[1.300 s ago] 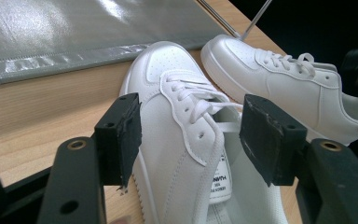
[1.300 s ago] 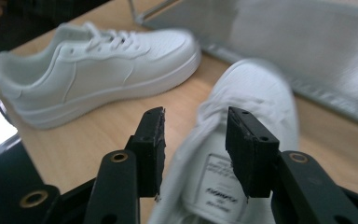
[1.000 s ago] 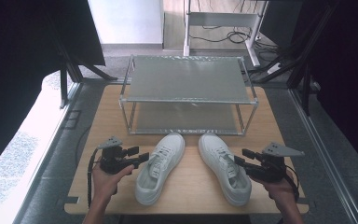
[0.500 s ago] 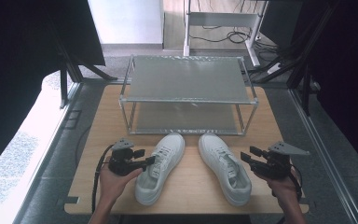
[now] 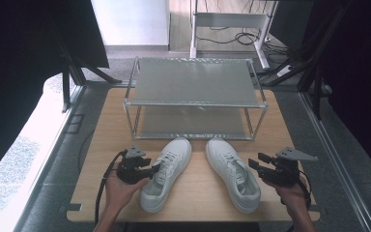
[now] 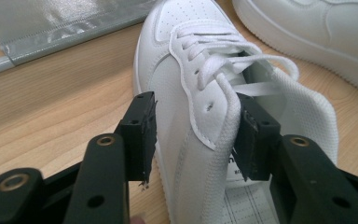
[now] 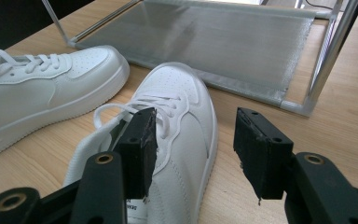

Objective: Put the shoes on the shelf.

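Two white shoes lie side by side on the wooden table point(image 5: 101, 145), toes pointing at the metal rack point(image 5: 193, 99) just behind them. They look set out like this so each hand can take the shoe on its own side, maybe to put them on the rack, but that is only a guess. The left gripper point(image 5: 147, 170) is at the side of the left shoe point(image 5: 166, 171). The right gripper point(image 5: 257, 163) is just beside the right shoe point(image 5: 234, 174). From the high view you see the whole table and both hands, but not how the jaws sit. The left gripper view does show this: the left gripper point(image 6: 193, 135) is open, with one jaw outside the left shoe point(image 6: 186, 93) and one jaw inside its opening, around the side wall but not yet squeezing it. The right gripper view shows the right gripper point(image 7: 193, 147) open too, one jaw at the opening of the right shoe point(image 7: 177, 121) and the other out over bare table.
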`<state>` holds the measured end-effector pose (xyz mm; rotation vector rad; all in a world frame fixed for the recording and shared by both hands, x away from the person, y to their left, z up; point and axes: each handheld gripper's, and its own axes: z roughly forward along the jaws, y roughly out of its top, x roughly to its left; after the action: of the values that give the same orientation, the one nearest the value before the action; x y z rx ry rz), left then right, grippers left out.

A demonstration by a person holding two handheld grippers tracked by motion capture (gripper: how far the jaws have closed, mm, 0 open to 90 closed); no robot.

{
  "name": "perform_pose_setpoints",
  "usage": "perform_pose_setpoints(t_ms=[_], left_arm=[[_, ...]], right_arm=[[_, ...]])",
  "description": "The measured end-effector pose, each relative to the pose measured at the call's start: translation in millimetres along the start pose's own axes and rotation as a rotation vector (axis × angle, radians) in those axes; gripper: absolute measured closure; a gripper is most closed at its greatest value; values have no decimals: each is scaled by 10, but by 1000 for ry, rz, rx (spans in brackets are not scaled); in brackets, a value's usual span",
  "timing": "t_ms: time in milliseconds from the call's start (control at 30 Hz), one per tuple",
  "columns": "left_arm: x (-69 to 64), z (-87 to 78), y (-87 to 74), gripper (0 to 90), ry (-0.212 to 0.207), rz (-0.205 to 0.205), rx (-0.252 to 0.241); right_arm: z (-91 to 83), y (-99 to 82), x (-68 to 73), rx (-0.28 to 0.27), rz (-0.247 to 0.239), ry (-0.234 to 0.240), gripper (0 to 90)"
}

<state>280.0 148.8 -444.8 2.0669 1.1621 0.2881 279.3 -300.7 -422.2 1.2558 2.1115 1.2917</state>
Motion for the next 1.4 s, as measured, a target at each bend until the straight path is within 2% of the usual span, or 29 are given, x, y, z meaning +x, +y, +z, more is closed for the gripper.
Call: perform_pose_setpoints(t_ms=[133, 367, 433, 567, 633, 733, 833, 867, 933, 967, 1033, 1167, 1200, 1233, 1300, 1367, 1400], left_arm=[[-55, 76, -5, 584, 53, 34, 60], [-102, 167, -3, 640, 104, 54, 103], [-127, 201, 3, 659, 131, 64, 114], [-108, 229, 5, 692, 123, 48, 117], [-99, 246, 3, 712, 120, 42, 118], [-96, 267, 2, 731, 127, 39, 121], [-87, 301, -9, 743, 135, 32, 123], [-86, 324, -18, 757, 146, 26, 124], [-82, 328, -21, 770, 148, 21, 125], [-80, 327, -22, 775, 149, 18, 124], [-76, 327, -24, 781, 147, 15, 122], [-46, 320, -31, 787, 133, -5, 115], [-46, 320, -31, 789, 133, -5, 115], [-41, 319, -32, 790, 131, -7, 114], [-42, 321, -33, 791, 131, -12, 111], [-40, 318, -34, 791, 131, -11, 113], [-40, 318, -34, 792, 131, -11, 113]], right_arm=[[14, -7, 5, 11, -2, 2, 496], [30, -9, 9, 17, -8, -1, 494], [50, -10, 0, 24, -14, -15, 494], [75, -13, -9, 57, -39, -25, 496], [95, -17, 1, 74, -54, -12, 505], [105, -16, 18, 72, -68, -2, 514], [49, 23, 54, 36, -90, 9, 518], [19, 56, 104, 34, -114, 22, 523], [33, 64, 149, 63, -149, 14, 523], [67, 53, 173, 98, -169, 16, 516], [128, 24, 188, 142, -181, 30, 519], [302, -44, 205, 222, -213, -14, 525], [302, -44, 205, 222, -213, -14, 525], [382, -53, 202, 244, -233, -46, 524], [437, -44, 185, 256, -233, -47, 533], [502, -22, 179, 289, -246, -88, 549], [502, -22, 179, 289, -246, -88, 549]])
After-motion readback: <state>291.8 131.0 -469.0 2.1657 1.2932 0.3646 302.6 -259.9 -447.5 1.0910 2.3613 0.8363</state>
